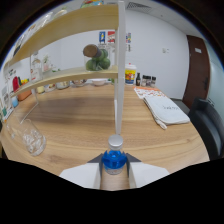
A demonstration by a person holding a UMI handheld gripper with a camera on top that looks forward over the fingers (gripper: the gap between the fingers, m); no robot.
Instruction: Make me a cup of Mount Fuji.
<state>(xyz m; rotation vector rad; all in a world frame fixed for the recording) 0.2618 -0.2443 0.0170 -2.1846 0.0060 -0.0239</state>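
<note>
Gripper view shows the gripper (pixel 114 167) low over a wooden table (pixel 85 120), with its two pale fingers (pixel 82 175) pointing toward the far side of the scene. A blue bottle (pixel 113 160) with a pale cap (pixel 115 141) stands between the fingers. The fingers sit tight against both sides of the blue body, so the gripper reads as clamped on the bottle; contact on the right side is less clear than on the left.

Key relation: the bottle's long axis runs upright, roughly square to the table, and the cap points up and slightly away from the camera. The bottle lies directly on the gripper's centre line, neither left nor right of it.

Clear glassware (pixel 31 137) lies on the table to the left, near, and well apart from the fingers. Any pour into it calls for a leftward travel before the bottle is tilted; this is a judgement from the layout, not an observed motion. Whether the cap is still sealed cannot be told.

A slim white post (pixel 120 70) rises from the table just beyond the bottle, on the same line as the cap. It supports a two-tier wooden shelf (pixel 75 77) carrying jars and a dark green cluster. A folded white cloth (pixel 166 110) lies far right. A yellow-labelled container (pixel 130 75) stands at the far edge by the wall.
</note>
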